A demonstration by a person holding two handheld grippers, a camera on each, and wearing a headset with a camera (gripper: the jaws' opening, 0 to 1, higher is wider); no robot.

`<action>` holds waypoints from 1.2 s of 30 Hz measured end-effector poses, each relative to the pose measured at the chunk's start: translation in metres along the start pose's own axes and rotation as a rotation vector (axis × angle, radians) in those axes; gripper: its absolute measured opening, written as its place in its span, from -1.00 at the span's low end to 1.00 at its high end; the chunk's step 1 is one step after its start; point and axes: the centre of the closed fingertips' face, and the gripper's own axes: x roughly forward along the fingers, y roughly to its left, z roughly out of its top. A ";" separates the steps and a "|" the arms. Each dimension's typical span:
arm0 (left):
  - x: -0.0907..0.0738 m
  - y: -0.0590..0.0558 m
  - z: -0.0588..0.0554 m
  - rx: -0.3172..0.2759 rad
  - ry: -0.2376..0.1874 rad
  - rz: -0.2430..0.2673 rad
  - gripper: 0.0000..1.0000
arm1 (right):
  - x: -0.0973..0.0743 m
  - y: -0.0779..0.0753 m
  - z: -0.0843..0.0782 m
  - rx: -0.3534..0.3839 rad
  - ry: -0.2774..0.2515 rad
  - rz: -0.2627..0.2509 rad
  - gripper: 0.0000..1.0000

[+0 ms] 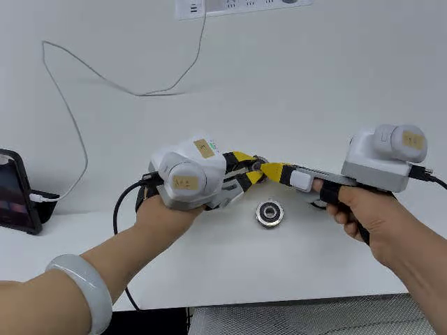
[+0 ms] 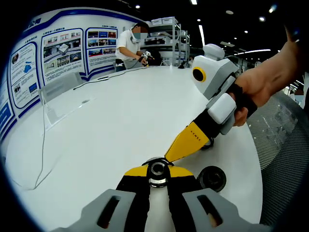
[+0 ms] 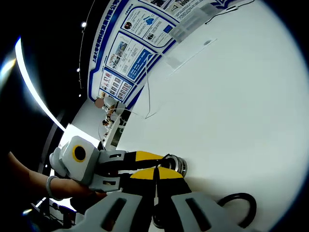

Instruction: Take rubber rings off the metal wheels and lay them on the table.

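A dark phone (image 1: 14,190) is seen standing at the far left of the white table (image 1: 209,265), with a white cable (image 1: 70,118) trailing up the wall behind it. A pale bracelet (image 1: 87,286) is worn on the wrist behind the left gripper (image 1: 248,171), which is held above the table near its middle. A small metal wheel (image 2: 158,170), silvery with a dark hub hole and a black band round its rim, is pinched between this gripper's yellow-tipped tongs. The right gripper (image 1: 269,169) is brought in from the right, its yellow tongs pressed together into one wedge whose tip is set against the held wheel's rim; whether rubber is caught between them cannot be told. A second wheel (image 1: 269,213), metal inside a black rubber ring, is laid flat on the table just below the tips. A loose black ring (image 3: 237,195) is seen lying on the table near the right gripper.
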 end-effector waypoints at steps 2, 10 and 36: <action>0.000 0.000 0.000 0.001 0.001 -0.001 -0.73 | -0.001 0.000 0.000 0.000 -0.002 0.000 -0.97; 0.000 0.000 0.000 0.010 0.008 -0.004 -0.73 | 0.000 -0.009 0.003 0.011 -0.022 -0.043 -0.97; -0.011 0.001 -0.004 -0.013 -0.005 0.006 -0.42 | 0.000 -0.007 0.005 0.009 -0.030 -0.046 -0.97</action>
